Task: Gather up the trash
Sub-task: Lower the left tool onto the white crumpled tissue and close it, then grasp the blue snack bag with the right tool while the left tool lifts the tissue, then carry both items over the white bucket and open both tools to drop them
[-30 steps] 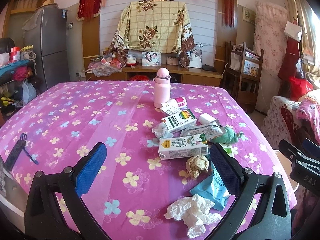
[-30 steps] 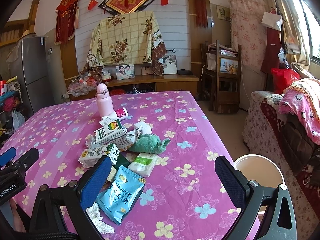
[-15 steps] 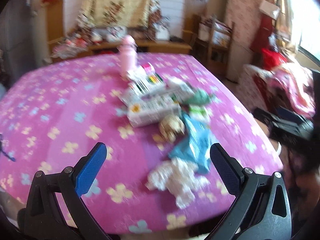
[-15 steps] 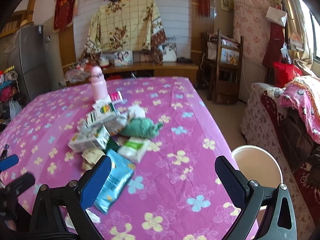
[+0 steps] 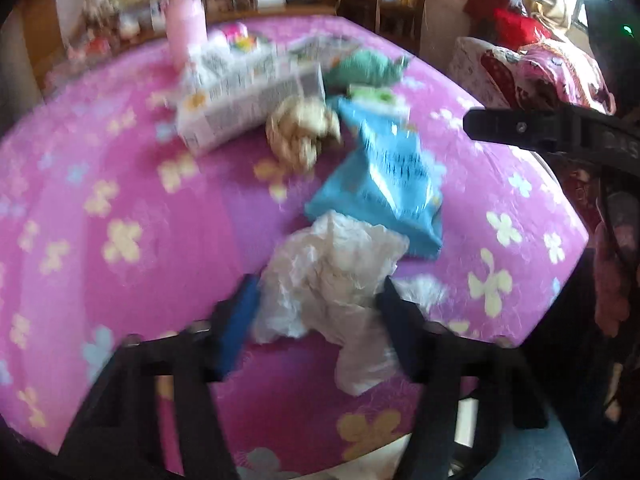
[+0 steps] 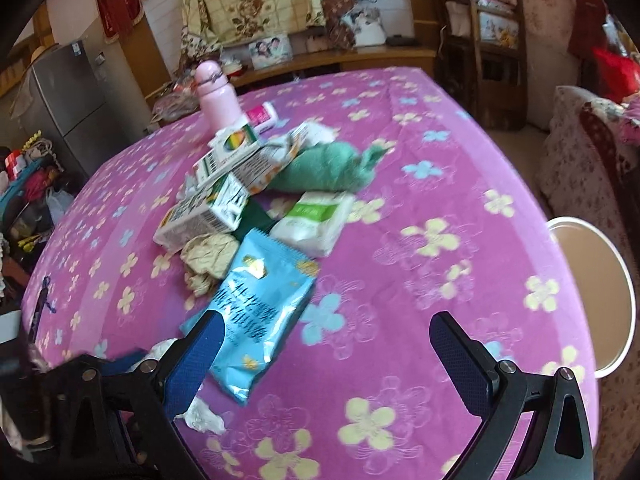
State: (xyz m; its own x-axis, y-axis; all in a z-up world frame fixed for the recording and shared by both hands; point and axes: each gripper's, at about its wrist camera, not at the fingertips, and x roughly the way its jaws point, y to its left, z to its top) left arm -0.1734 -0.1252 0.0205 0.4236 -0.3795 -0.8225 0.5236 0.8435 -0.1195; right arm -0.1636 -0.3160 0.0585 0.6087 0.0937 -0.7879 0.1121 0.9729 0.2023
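Left wrist view: left claw [image 5: 316, 300] narrowed around the crumpled white tissue [image 5: 332, 264] at the near worktop [image 5: 120, 184] edge, fingers flanking it on both sides; through the blur, seemingly pinching already. Blue snack packet [image 5: 380, 180] just beyond.

Right wrist view: right claw [image 6: 324, 344] spread wide, empty, above the blue packet's near end, long axis running away. White bin [image 6: 600, 296] to the right, partly cut off.

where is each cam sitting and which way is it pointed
Left wrist: on the left hand-held gripper, low at the table's near edge, facing a white tissue between its fingers; the right hand-held gripper shows at right.
Right wrist: on the right hand-held gripper, higher, facing across the table; its open fingers show.
Shared: blue packet, pink bottle.
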